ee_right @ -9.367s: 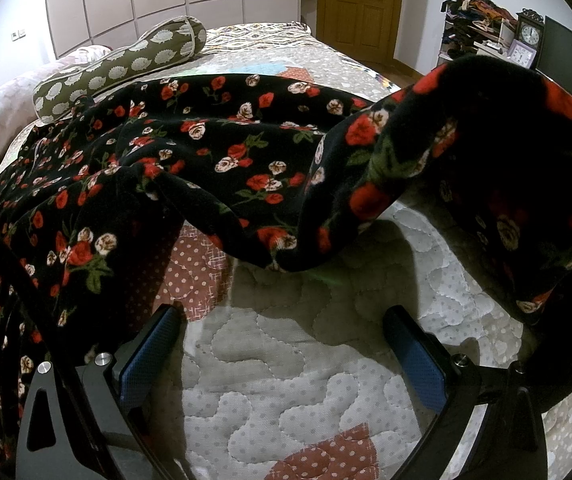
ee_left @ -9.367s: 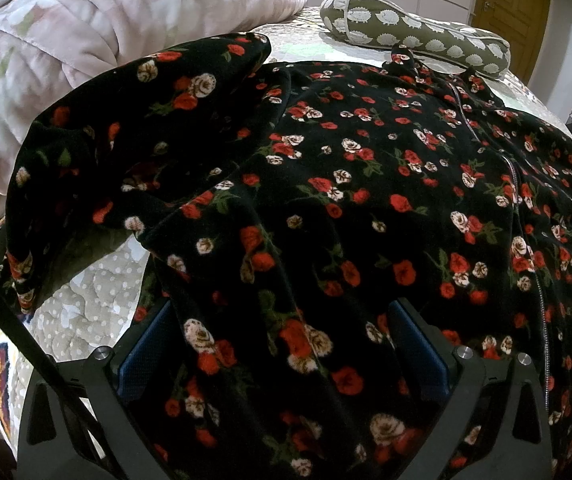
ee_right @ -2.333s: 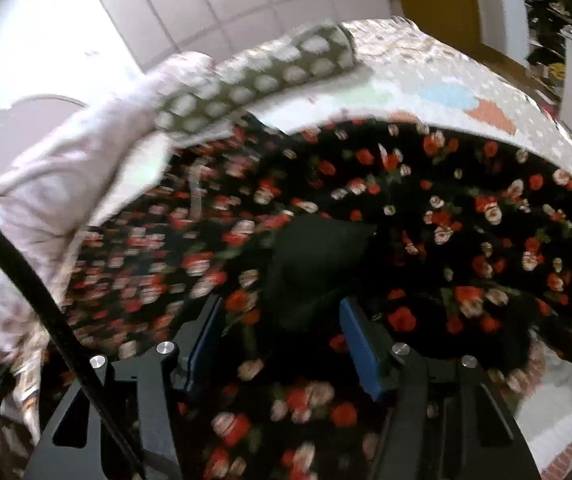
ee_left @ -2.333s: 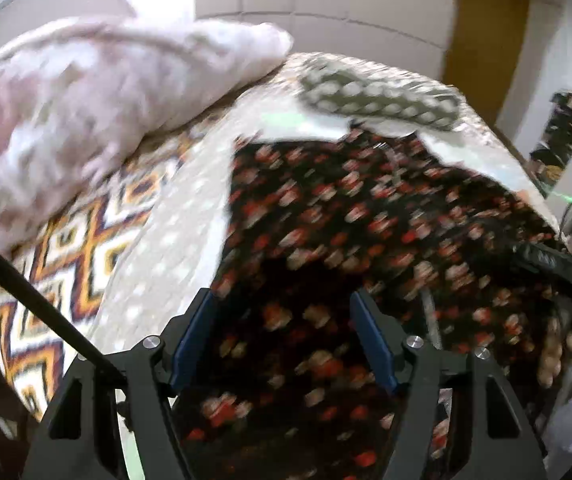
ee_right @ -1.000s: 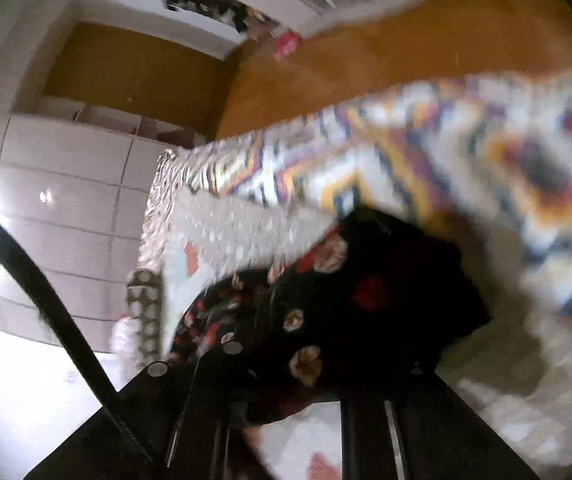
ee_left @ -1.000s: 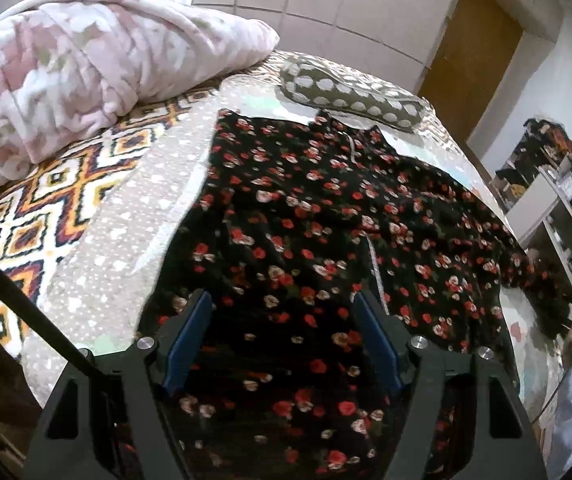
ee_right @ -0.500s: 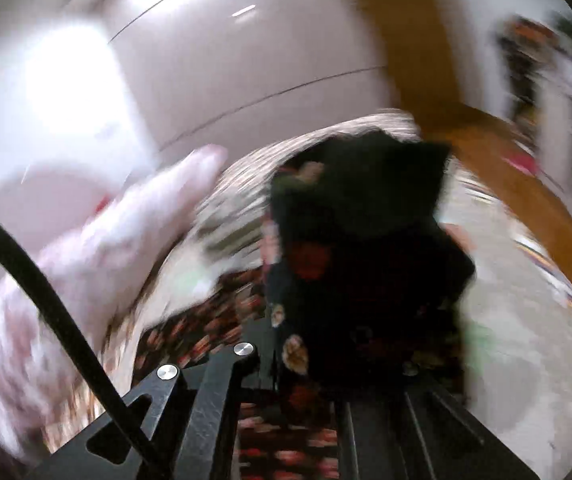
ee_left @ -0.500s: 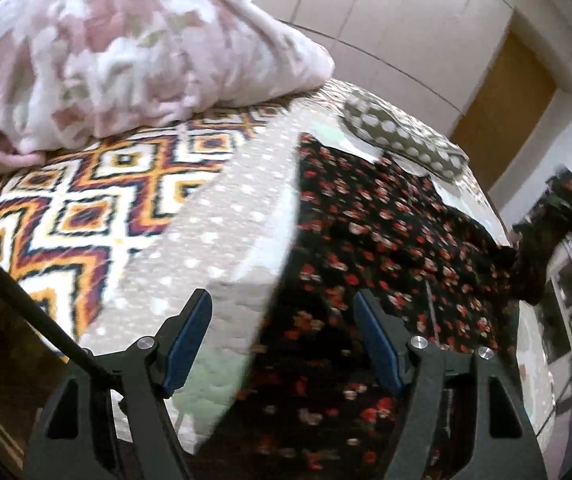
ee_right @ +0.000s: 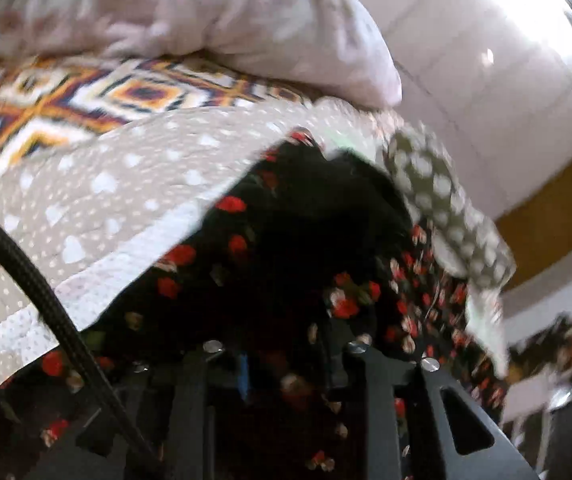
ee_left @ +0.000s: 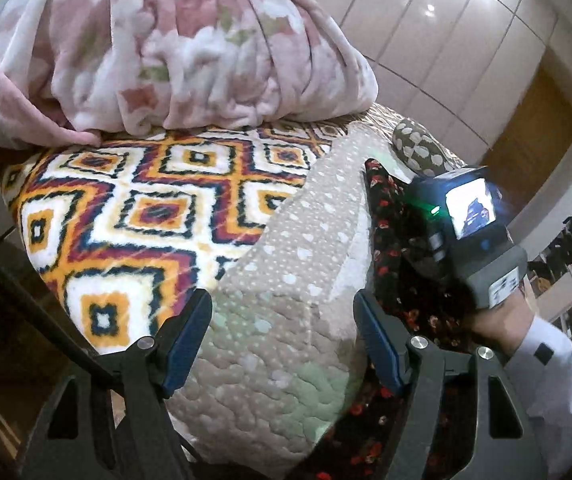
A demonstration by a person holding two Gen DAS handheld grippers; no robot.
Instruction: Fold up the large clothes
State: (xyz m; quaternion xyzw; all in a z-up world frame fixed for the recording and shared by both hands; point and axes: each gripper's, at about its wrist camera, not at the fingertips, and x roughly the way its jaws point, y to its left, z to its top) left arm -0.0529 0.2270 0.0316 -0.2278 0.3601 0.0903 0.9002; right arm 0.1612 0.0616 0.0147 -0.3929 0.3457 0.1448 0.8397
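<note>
The black flowered garment (ee_left: 389, 248) is spread on the bed, over a beige quilt (ee_left: 286, 280) dotted with white hearts. In the left wrist view only its left edge is seen, running along the right side of the quilt and down past the right finger of the left gripper (ee_left: 282, 344). That gripper's blue-padded fingers are held wide apart above the quilt, with nothing between them.

The right gripper (ee_right: 286, 364) is seen close over the garment, and its view is blurred. Its jaws have just been opening; a fold of the flowered cloth is bunched between and over the fingers, but whether the pads are pressed on it cannot be told. In the left wrist view the back of this gripper, with its small lit screen, is held in a hand (ee_left: 493, 320) with a white sleeve (ee_left: 553, 376), above the garment.

A patterned orange, white and dark blanket (ee_left: 134, 220) is laid beside the quilt. A pink bundled blanket (ee_left: 166, 48) is piled at its far end. A grey-green spotted bolster (ee_right: 445, 208) lies at the garment's far edge.
</note>
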